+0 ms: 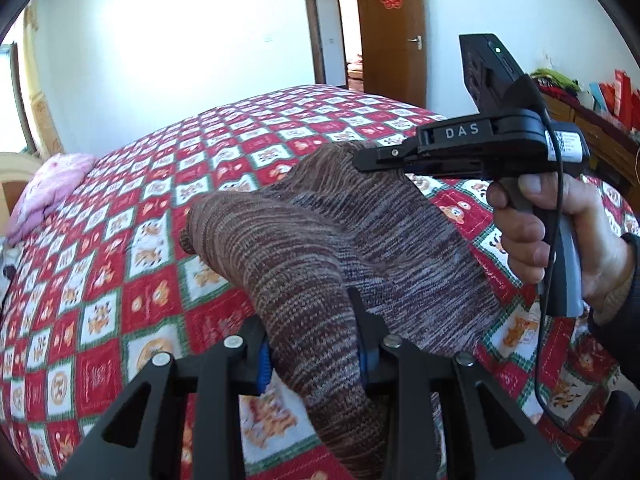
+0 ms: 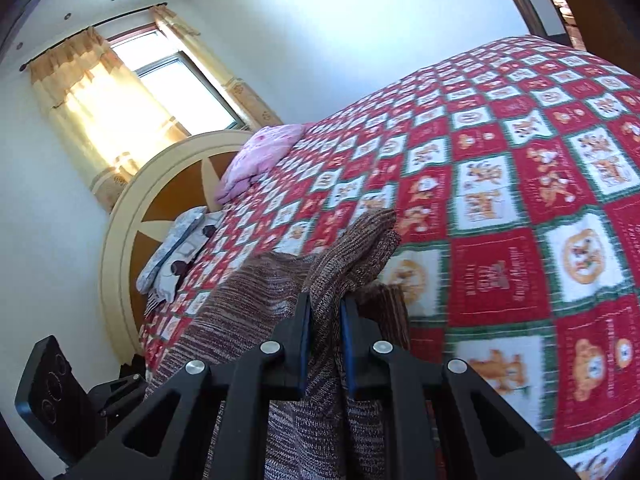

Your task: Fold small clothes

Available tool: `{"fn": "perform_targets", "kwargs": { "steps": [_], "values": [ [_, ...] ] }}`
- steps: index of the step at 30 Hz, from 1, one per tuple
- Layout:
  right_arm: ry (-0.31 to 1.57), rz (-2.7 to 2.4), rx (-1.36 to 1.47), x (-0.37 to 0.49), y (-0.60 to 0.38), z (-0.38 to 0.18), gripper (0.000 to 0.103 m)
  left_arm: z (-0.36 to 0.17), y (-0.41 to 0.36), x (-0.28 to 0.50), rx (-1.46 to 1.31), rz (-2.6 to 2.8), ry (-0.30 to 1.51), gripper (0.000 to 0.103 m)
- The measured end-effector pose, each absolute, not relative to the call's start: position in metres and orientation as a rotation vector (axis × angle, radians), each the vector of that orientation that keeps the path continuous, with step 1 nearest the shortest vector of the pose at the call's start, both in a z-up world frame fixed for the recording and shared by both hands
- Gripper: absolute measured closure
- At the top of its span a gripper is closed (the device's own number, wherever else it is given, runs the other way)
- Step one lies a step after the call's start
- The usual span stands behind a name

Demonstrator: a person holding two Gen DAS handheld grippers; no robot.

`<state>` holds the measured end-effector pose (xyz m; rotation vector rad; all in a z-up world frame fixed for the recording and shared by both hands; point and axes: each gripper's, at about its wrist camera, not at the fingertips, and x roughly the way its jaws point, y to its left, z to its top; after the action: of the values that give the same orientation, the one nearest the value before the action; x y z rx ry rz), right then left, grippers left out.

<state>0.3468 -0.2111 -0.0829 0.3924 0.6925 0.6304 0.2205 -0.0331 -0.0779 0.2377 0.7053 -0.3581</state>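
Observation:
A brown and grey striped knitted garment (image 1: pixel 320 240) is held up above the bed. My left gripper (image 1: pixel 314 344) is shut on a thick fold of it, the blue pads pressed into the knit on both sides. In the left wrist view my right gripper (image 1: pixel 362 162) comes in from the right, gripped by a hand (image 1: pixel 560 240), and its tip bites the garment's far edge. The right wrist view shows that gripper (image 2: pixel 326 312) shut on a bunched ridge of the knitted garment (image 2: pixel 248 304), which hangs down to the left over the quilt.
The bed is covered by a red, white and green patchwork quilt (image 1: pixel 120 280). A pink pillow (image 1: pixel 48 192) lies at its head by the round headboard (image 2: pixel 160 208). An open wooden door (image 1: pixel 392 40) and a cluttered wooden cabinet (image 1: pixel 592 120) stand beyond the bed.

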Motion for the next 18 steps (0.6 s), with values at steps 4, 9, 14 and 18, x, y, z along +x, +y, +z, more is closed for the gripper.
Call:
{"fn": "perform_targets", "kwargs": {
  "steps": [4,9,14,18],
  "values": [
    [0.700,0.668,0.369,0.345,-0.182,-0.080,0.090,-0.076,-0.013,0.212,0.236,-0.324,0.694,0.071],
    [0.713,0.707,0.353,0.346,-0.149,-0.080,0.089,-0.074,0.007,0.202,0.232,-0.288,0.688,0.071],
    [0.727,0.748,0.332,0.347,-0.117,-0.081,0.090,-0.074,0.028,0.195,0.223,-0.251,0.686,0.071],
    [0.732,0.781,0.319,0.348,-0.094,-0.079,0.090,-0.073,0.044,0.187,0.214,-0.223,0.679,0.071]
  ]
}}
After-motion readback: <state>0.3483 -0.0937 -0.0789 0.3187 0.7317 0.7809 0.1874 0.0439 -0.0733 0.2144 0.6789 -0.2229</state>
